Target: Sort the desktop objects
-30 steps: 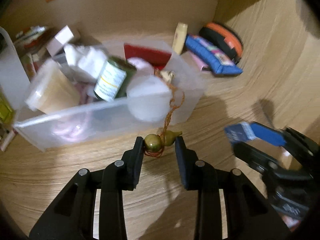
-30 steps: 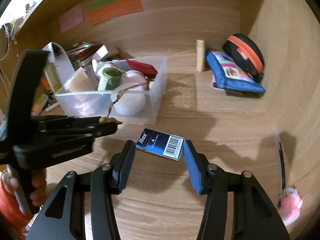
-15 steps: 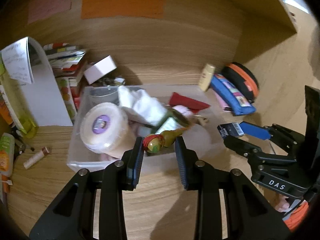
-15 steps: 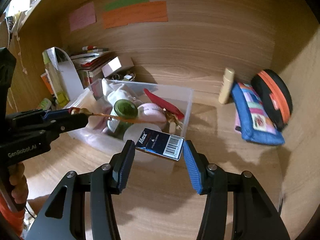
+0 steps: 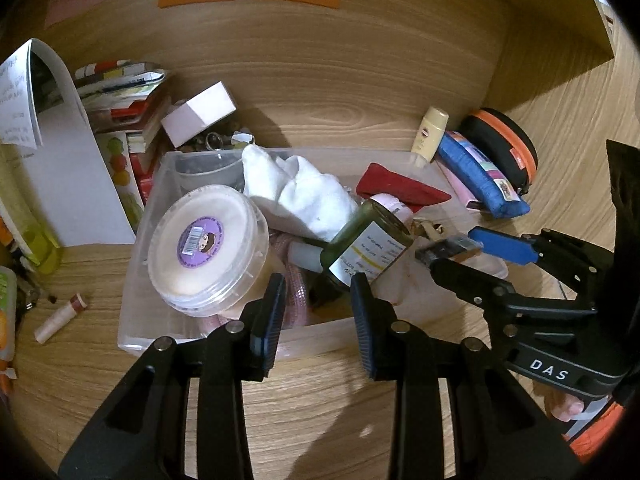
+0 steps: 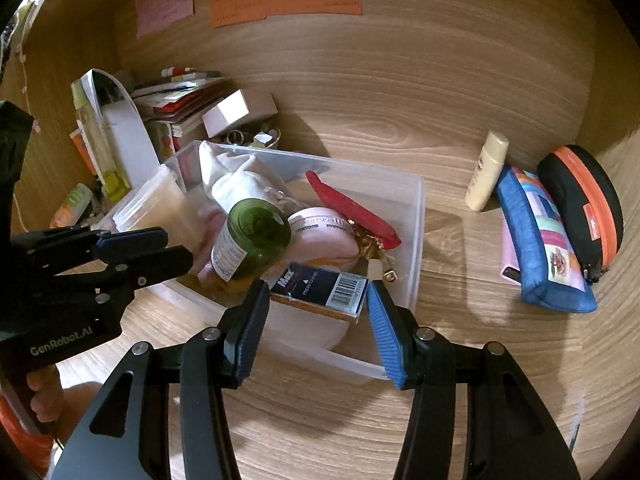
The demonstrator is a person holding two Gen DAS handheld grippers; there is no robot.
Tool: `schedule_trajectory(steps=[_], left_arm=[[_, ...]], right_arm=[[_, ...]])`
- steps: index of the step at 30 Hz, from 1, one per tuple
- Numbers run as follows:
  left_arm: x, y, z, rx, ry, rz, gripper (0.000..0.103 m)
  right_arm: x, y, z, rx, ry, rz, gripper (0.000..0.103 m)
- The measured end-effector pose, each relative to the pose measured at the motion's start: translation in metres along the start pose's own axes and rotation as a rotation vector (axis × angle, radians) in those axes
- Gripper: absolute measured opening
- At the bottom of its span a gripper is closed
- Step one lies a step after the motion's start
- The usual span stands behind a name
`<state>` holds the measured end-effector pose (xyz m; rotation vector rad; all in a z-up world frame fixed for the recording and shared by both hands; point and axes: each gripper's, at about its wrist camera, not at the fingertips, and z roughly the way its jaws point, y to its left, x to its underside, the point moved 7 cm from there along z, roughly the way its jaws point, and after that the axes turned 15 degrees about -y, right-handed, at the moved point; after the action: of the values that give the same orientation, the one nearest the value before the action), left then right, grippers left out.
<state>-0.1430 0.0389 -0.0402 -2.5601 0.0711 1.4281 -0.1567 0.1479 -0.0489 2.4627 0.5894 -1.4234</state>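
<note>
A clear plastic bin (image 5: 132,312) (image 6: 416,216) on the wooden desk holds a round tub (image 5: 208,248), a white cloth (image 5: 300,192), a green bottle (image 5: 368,240) (image 6: 252,240), a pink case (image 6: 324,228) and a red pouch (image 5: 400,190). My left gripper (image 5: 318,312) is open and empty over the bin's front edge; it also shows in the right wrist view (image 6: 140,248). My right gripper (image 6: 316,308) is shut on a dark blue Max staple box (image 6: 318,290) above the bin's right end; it also shows in the left wrist view (image 5: 452,252).
A cream tube (image 6: 486,172), a blue pencil pouch (image 6: 540,236) and a black-and-orange case (image 6: 584,204) lie at the right. Books, a pink box (image 5: 198,118) and a white folder (image 5: 60,168) stand left of the bin. A lip balm (image 5: 60,318) lies front left.
My left gripper has opened and the gourd charm with its orange cord has left it. My right gripper has carried the staple box forward over the bin.
</note>
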Motion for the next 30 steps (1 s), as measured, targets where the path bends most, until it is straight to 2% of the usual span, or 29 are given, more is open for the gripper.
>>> schedule_trajectory(steps=[3, 6, 7, 9, 13, 18, 21, 24, 30], left_arm=[[-0.002, -0.003, -0.007, 0.01, -0.014, 0.0, 0.039], [-0.006, -0.007, -0.018, -0.005, -0.051, 0.019, 0.051], [-0.008, -0.008, -0.023, -0.015, -0.067, 0.026, 0.054], [-0.012, -0.009, -0.032, -0.035, -0.096, 0.045, 0.059], [-0.018, -0.009, -0.054, -0.078, -0.161, 0.063, 0.08], [-0.017, -0.009, -0.082, -0.129, -0.223, 0.115, 0.092], [-0.013, -0.01, -0.093, -0.153, -0.236, 0.137, 0.094], [-0.009, -0.009, -0.099, -0.177, -0.238, 0.143, 0.095], [0.003, 0.004, -0.1, -0.205, -0.221, 0.098, 0.099]], right_arm=[[-0.001, 0.002, -0.002, 0.013, 0.009, -0.003, 0.054], [-0.003, 0.003, -0.011, 0.006, -0.003, 0.008, 0.073], [-0.004, 0.004, -0.014, 0.01, -0.011, 0.008, 0.076], [-0.006, 0.004, -0.024, 0.033, -0.037, -0.007, 0.078], [-0.013, 0.002, -0.045, 0.087, -0.087, -0.022, 0.084], [-0.018, -0.001, -0.072, 0.118, -0.146, 0.018, 0.089], [-0.018, 0.0, -0.088, 0.116, -0.176, 0.048, 0.093], [-0.016, 0.0, -0.098, 0.112, -0.199, 0.09, 0.101], [-0.005, 0.005, -0.102, 0.123, -0.187, 0.1, 0.102]])
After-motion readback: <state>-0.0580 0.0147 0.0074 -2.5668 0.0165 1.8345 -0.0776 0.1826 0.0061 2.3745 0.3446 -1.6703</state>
